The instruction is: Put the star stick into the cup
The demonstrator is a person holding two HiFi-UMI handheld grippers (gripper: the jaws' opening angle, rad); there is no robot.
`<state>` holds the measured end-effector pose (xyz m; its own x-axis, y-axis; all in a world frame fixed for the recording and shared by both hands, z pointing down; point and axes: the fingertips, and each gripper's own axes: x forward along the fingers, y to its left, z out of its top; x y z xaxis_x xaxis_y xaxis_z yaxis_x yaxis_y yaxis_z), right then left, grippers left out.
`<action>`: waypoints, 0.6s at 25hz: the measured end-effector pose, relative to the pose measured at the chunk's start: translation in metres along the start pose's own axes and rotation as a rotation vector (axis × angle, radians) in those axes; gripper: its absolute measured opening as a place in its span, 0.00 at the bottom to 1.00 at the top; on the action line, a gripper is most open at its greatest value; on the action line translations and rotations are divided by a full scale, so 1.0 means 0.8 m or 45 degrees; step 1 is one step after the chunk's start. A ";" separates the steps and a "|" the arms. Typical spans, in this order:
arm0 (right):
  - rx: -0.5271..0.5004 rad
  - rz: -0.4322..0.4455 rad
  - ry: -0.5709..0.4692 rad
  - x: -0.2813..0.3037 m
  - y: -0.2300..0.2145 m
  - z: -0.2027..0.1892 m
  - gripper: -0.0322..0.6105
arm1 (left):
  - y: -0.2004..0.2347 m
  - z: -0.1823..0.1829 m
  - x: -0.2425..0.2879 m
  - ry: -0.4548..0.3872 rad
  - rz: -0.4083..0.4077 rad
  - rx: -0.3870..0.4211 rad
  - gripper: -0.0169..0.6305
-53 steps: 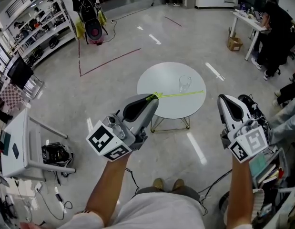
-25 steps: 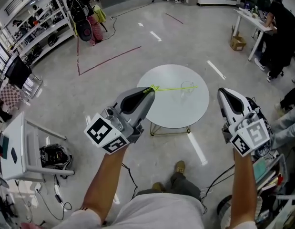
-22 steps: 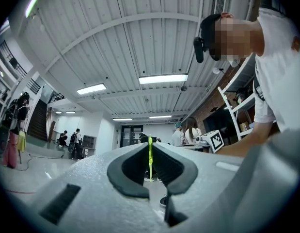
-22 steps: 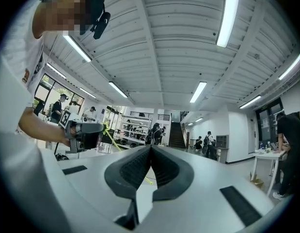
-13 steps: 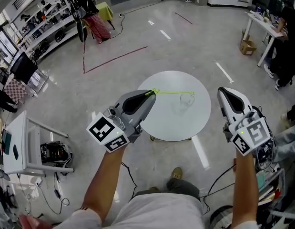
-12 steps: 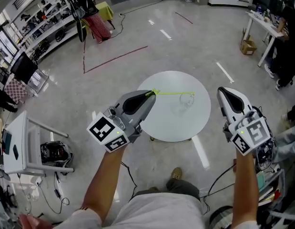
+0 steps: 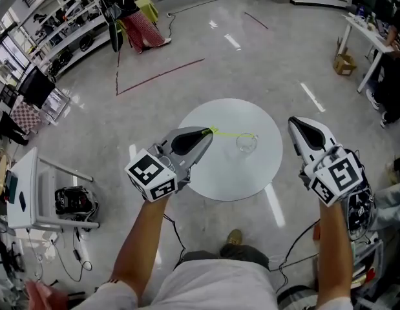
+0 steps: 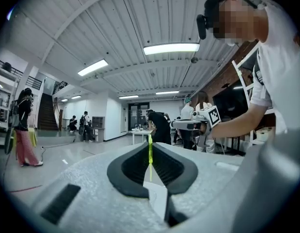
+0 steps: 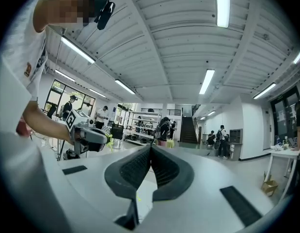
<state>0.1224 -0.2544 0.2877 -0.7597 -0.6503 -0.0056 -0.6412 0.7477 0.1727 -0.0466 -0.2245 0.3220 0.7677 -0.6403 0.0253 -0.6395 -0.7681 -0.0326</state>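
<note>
My left gripper [image 7: 208, 133] is shut on the star stick [image 7: 233, 134], a thin yellow-green rod with its star end at the jaw tips. The rod runs level to the right, and its far end reaches the rim of the clear glass cup [image 7: 246, 144]. The cup stands upright on the round white table [image 7: 212, 173]. In the left gripper view the star stick [image 8: 150, 152] is pinched between the dark pads. My right gripper [image 7: 293, 123] hangs right of the table, shut with nothing in it; its pads [image 9: 140, 166] meet.
Shelving racks [image 7: 51, 24] stand at the far left. A small white table [image 7: 22, 192] with cables and a black bag [image 7: 73, 202] is at the near left. A desk with a cardboard box [image 7: 345, 63] is at the far right. Red tape lines [image 7: 161, 75] mark the floor.
Both grippers have come closer to the round table. The stick's far end, which pointed past the cup, now sits at the cup's rim. Both grippers stay shut.
</note>
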 end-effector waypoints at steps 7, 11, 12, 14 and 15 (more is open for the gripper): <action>-0.003 0.056 0.031 0.022 -0.015 -0.018 0.07 | 0.010 -0.038 0.025 0.162 -0.004 -0.031 0.07; 0.016 0.061 0.045 0.025 -0.019 -0.030 0.07 | 0.011 -0.057 0.042 0.238 -0.028 -0.042 0.07; 0.022 0.059 0.051 0.026 -0.019 -0.033 0.07 | 0.012 -0.062 0.045 0.255 -0.038 -0.044 0.07; 0.025 0.054 0.064 0.028 -0.017 -0.036 0.07 | 0.015 -0.071 0.051 0.285 -0.056 -0.048 0.07; 0.023 0.051 0.069 0.030 -0.016 -0.036 0.07 | 0.017 -0.076 0.053 0.298 -0.063 -0.053 0.07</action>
<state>0.1155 -0.2837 0.3140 -0.7781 -0.6258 0.0544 -0.6128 0.7752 0.1536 -0.0252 -0.2630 0.3830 0.7712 -0.5824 0.2568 -0.6059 -0.7954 0.0157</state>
